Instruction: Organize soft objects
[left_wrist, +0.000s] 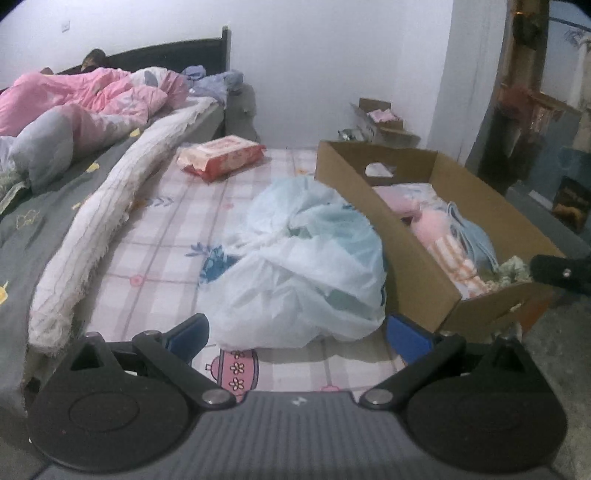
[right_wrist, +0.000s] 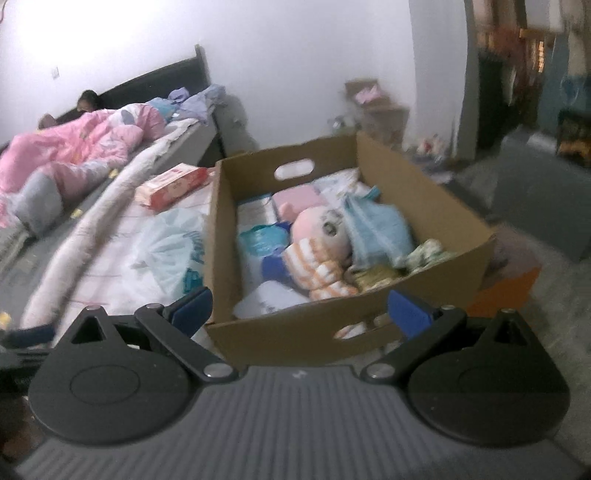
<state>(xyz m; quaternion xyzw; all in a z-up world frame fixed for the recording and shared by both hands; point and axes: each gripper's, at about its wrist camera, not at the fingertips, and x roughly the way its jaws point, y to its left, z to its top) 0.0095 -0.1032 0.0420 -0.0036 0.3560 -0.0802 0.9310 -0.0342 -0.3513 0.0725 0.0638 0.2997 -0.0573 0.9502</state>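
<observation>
The left gripper (left_wrist: 298, 334) has its jaws spread wide with nothing in them. Just past it, a white plastic bag (left_wrist: 299, 262) lies on the checked mat (left_wrist: 166, 236). The right gripper (right_wrist: 300, 312) is spread wide too, and empty. In front of it sits a cardboard box (right_wrist: 436, 199), beside the bag. Inside are a pink doll (right_wrist: 321, 236) and a blue cloth (right_wrist: 380, 229). Farther back, a red pack (left_wrist: 221, 157) lies by the bed (left_wrist: 33, 225).

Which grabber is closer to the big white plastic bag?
Left. The left gripper hangs open right in front of the white plastic bag. The right gripper is open at the cardboard box instead, with the bag off to its left.
</observation>
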